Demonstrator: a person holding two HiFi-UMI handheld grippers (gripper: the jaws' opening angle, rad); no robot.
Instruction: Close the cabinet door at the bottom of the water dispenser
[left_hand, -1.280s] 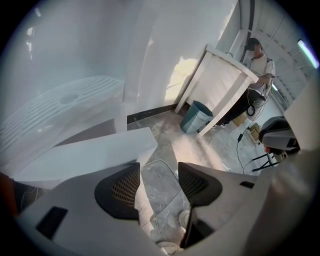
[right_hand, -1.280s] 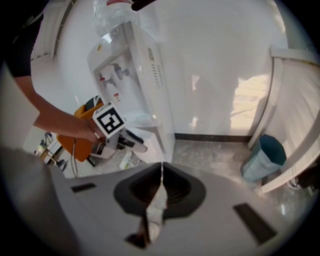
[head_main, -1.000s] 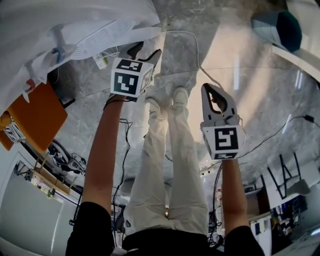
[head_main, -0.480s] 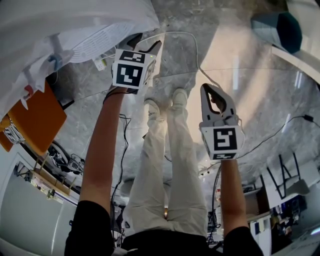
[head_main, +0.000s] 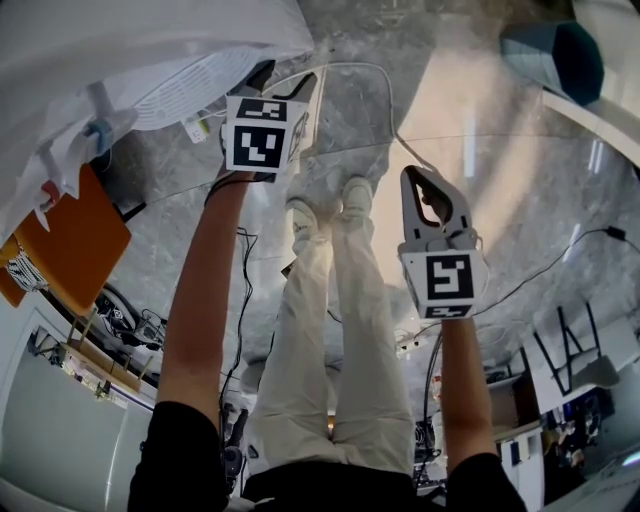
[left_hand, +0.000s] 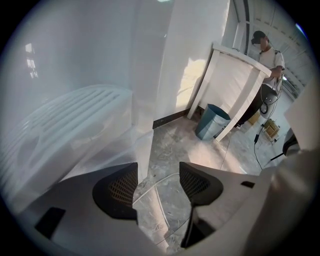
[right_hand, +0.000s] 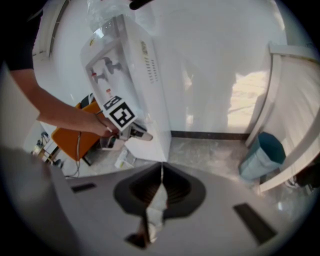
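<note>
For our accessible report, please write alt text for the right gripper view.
The right gripper, jaws shut and empty, fills the foreground. Beyond it, a hand holds the left gripper near the bottom of a white water dispenser; a teal bin stands at right.

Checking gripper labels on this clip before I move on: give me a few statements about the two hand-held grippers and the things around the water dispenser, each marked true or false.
1. The left hand-held gripper has its jaws apart with nothing between them. True.
2. The right hand-held gripper has its jaws wide open. False: they are together.
3. A teal bin stands on the floor. True.
4. The right hand-held gripper is pressed against the water dispenser. False: it is held away from it, over the floor; the left hand-held gripper is the one beside the water dispenser's lower part.
</note>
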